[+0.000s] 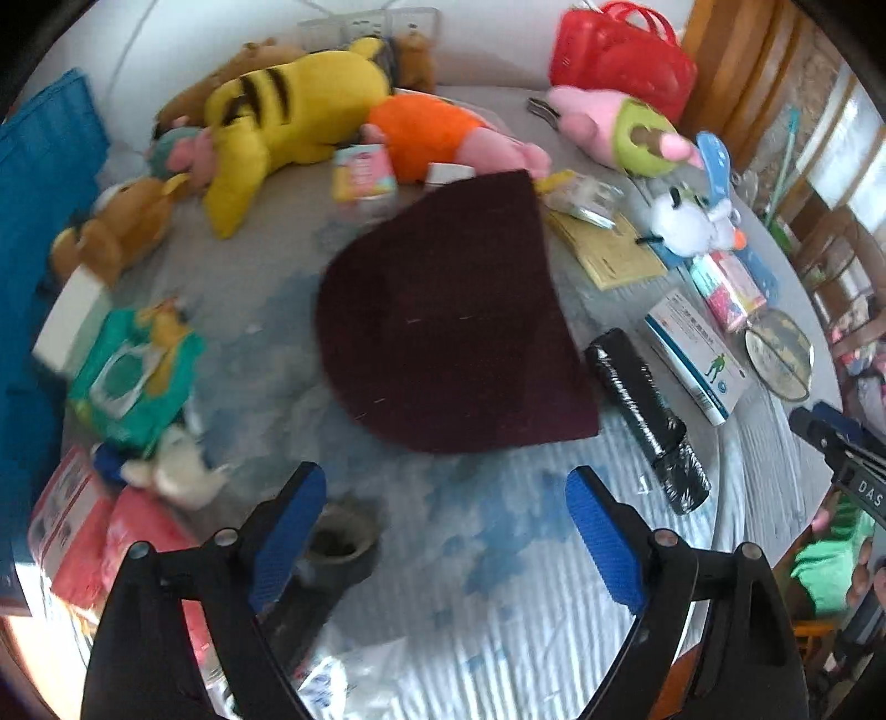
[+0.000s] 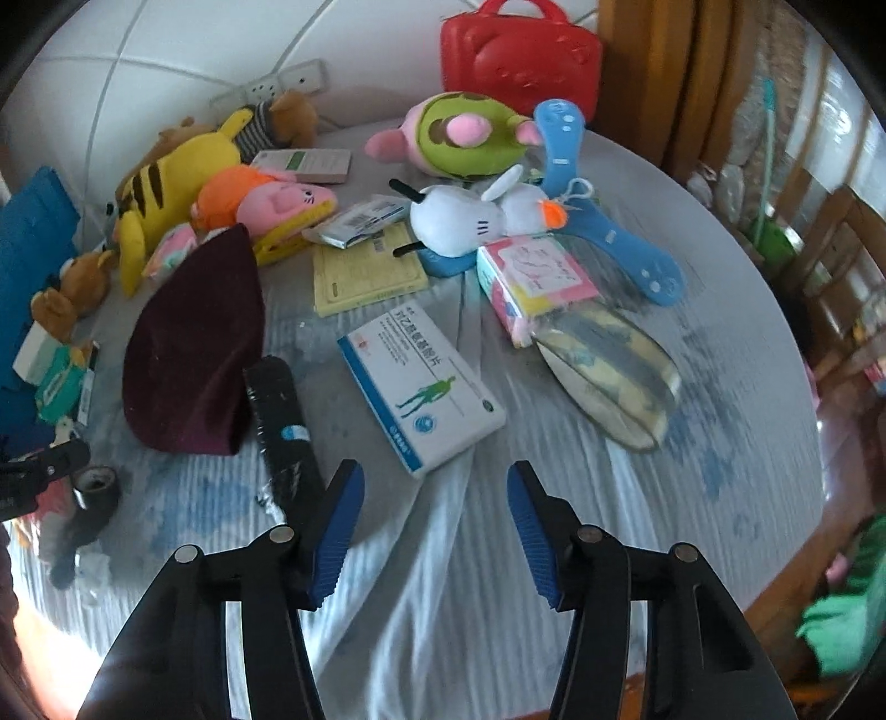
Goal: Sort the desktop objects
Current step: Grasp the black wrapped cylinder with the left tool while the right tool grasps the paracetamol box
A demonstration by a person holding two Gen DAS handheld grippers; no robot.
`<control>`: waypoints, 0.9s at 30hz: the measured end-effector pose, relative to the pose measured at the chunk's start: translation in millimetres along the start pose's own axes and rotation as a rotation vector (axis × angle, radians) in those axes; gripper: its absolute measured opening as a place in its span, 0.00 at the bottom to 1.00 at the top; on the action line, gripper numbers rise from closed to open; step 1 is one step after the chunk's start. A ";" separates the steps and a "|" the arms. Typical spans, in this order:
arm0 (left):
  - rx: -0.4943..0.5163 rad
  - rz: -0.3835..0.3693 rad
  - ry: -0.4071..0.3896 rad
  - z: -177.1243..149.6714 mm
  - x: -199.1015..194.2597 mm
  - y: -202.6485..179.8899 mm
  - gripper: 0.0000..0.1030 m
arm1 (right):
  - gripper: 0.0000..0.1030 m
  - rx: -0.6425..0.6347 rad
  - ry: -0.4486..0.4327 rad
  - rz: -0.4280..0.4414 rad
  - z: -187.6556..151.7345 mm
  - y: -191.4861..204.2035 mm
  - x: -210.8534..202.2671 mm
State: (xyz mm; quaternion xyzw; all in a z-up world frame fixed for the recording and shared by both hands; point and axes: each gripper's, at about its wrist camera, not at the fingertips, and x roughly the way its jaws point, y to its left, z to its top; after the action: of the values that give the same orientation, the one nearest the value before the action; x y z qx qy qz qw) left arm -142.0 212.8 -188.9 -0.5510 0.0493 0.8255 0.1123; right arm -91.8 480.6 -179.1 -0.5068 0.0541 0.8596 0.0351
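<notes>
While flat, dark roll (image 2: 282, 429) points away, leaning left.

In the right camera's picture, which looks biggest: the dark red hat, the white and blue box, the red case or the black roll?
As they look in that view:
1. dark red hat
2. white and blue box and red case: too alike to rank, and the case lies farther back
3. black roll
</notes>
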 end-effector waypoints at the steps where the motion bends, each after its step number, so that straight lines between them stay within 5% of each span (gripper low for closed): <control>1: 0.003 0.000 0.011 2.6 4.1 -6.0 0.87 | 0.52 -0.009 0.011 0.011 4.1 -1.3 6.5; 16: -0.284 0.014 0.098 12.3 66.2 -116.8 0.87 | 0.54 -0.404 0.149 0.232 57.2 -33.0 76.5; 22: -0.303 0.115 0.127 8.3 94.8 -135.6 0.86 | 0.59 -0.465 0.179 0.298 57.3 -33.0 89.3; 25: -0.330 0.136 0.138 2.1 104.1 -133.9 0.74 | 0.66 -0.491 0.183 0.311 55.4 -27.3 95.0; 26: -0.334 0.137 0.141 1.0 103.0 -132.9 0.63 | 0.69 -0.499 0.183 0.315 54.7 -25.3 96.7; 27: -0.342 0.136 0.141 0.4 101.0 -130.7 0.40 | 0.79 -0.505 0.180 0.312 54.2 -22.0 97.9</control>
State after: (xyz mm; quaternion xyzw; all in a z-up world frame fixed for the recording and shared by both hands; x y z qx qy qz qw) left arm -148.1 352.9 -276.2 -0.6137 -0.0467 0.7870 -0.0428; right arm -183.6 510.0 -240.0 -0.5592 -0.0809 0.7926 -0.2292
